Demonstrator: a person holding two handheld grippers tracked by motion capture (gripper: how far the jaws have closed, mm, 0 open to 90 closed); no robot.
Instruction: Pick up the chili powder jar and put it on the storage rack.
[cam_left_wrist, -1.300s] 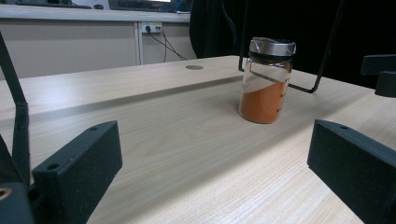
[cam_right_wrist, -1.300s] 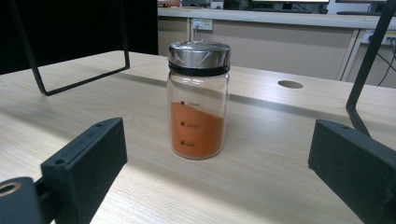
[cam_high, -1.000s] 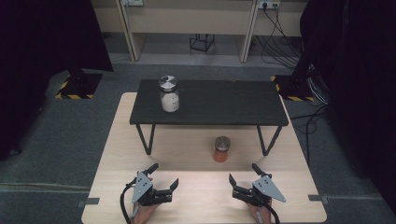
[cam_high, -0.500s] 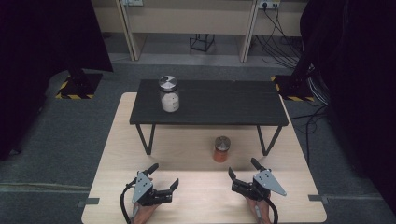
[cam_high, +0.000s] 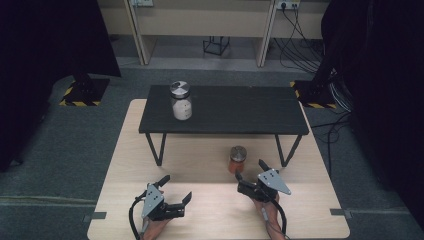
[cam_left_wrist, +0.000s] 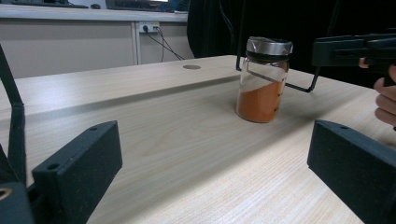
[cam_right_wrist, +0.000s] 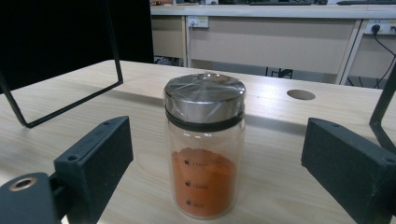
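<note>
**Right gripper at the orange jar, jaws apart and closing**

On the near right part of the pale wood-grain table (cam_high: 125, 165) stands the orange jar (cam_high: 237, 158): a clear glass cylinder, upright, with a round brushed-metal lid over a black ring. Orange powder fills roughly its lower half; in the left gripper view the powder surface slopes. Faint printed marks run down the glass in the right gripper view.

Right gripper (cam_high: 250, 174): just near of the jar, pointing far and slightly left. Its jaws have just been closing. The jar (cam_right_wrist: 204, 144) sits between the two matte black, blocky jaws, with a clear gap on each side; pads not touching glass. A grey three-cornered plate tops the body; a black cable trails near.

Left gripper (cam_high: 176, 191): near left on the table, well apart from the jar, jaws wide, nothing between them. Its view looks across the grain to the jar (cam_left_wrist: 262, 79), with the right gripper (cam_left_wrist: 355, 49) just beside it.

Far of the jar stands a low black bench (cam_high: 240, 110), flat matte top on thin bent-rod legs. A white jar (cam_high: 180, 100) of like shape, metal-lidded, stands upright on the bench's left end.

Floor: grey carpet.
</note>
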